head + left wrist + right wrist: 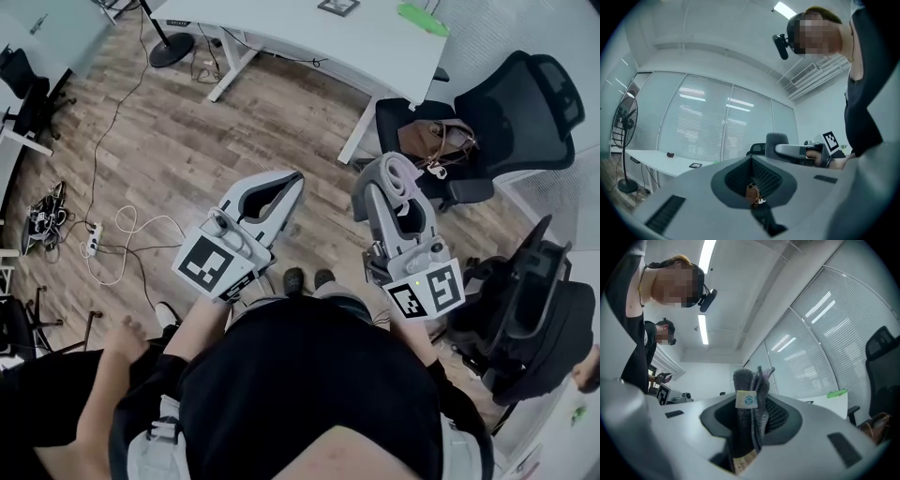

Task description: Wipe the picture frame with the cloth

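The left gripper [289,186] hovered level over the wood floor [169,150], its jaws pressed together on nothing. Well ahead, the picture frame [337,7] lay flat on the white table [309,33]. The right gripper [384,178] clamped the grey cloth [749,413] (folded, label showing).

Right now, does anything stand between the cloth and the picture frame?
Nothing visible does. The cloth, in the right hand-held gripper, has only floor before the table where the picture frame lies; a black chair stands off to the right.
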Demonstrator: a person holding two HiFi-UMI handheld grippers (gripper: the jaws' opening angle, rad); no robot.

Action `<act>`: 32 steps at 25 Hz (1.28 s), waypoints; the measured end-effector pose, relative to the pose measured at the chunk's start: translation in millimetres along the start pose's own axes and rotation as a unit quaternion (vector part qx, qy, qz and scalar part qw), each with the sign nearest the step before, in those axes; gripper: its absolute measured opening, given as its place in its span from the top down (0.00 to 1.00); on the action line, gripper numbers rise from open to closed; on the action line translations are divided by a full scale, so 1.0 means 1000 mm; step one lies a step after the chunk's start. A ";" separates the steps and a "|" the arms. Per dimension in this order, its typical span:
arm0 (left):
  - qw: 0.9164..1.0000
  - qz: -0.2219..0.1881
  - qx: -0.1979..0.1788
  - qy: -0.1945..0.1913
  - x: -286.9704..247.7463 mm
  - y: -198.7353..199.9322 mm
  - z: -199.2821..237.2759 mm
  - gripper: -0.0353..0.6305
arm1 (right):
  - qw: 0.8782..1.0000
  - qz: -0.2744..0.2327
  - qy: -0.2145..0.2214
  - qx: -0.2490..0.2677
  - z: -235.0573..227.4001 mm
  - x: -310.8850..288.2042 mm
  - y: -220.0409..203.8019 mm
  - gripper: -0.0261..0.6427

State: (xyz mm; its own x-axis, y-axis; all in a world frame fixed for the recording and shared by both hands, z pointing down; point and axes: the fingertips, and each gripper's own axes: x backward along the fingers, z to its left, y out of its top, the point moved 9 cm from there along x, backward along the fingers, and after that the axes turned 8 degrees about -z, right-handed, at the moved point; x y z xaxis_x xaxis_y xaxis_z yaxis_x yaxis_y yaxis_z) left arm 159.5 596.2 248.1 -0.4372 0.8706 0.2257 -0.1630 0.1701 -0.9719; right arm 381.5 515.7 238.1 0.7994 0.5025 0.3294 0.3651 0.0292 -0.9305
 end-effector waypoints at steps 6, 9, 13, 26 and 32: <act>1.000 0.003 -0.006 0.001 0.014 0.002 0.014 0.94 | 1.000 -0.006 -0.009 0.002 0.014 -0.007 -0.003 0.78; 1.000 0.003 -0.006 -0.002 0.013 0.002 0.017 0.94 | 1.000 -0.004 -0.011 0.007 0.013 -0.010 -0.002 0.78; 1.000 0.003 -0.015 -0.002 0.009 0.002 0.024 0.94 | 1.000 -0.006 -0.018 0.005 0.005 -0.014 -0.005 0.78; 1.000 0.009 -0.028 0.003 -0.039 -0.009 0.075 0.94 | 1.000 -0.017 -0.014 0.003 -0.046 -0.065 -0.011 0.78; 1.000 -0.003 -0.030 0.005 -0.082 -0.013 0.106 0.94 | 1.000 -0.015 -0.013 0.004 -0.087 -0.097 -0.017 0.78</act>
State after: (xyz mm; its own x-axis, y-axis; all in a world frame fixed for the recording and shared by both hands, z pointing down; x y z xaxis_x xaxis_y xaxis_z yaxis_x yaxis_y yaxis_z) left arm 103.5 474.0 249.1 -0.4272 0.8741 0.2310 -0.1119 0.2024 -0.9729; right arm 338.9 391.3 235.3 0.7755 0.5237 0.3528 0.3849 0.0508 -0.9216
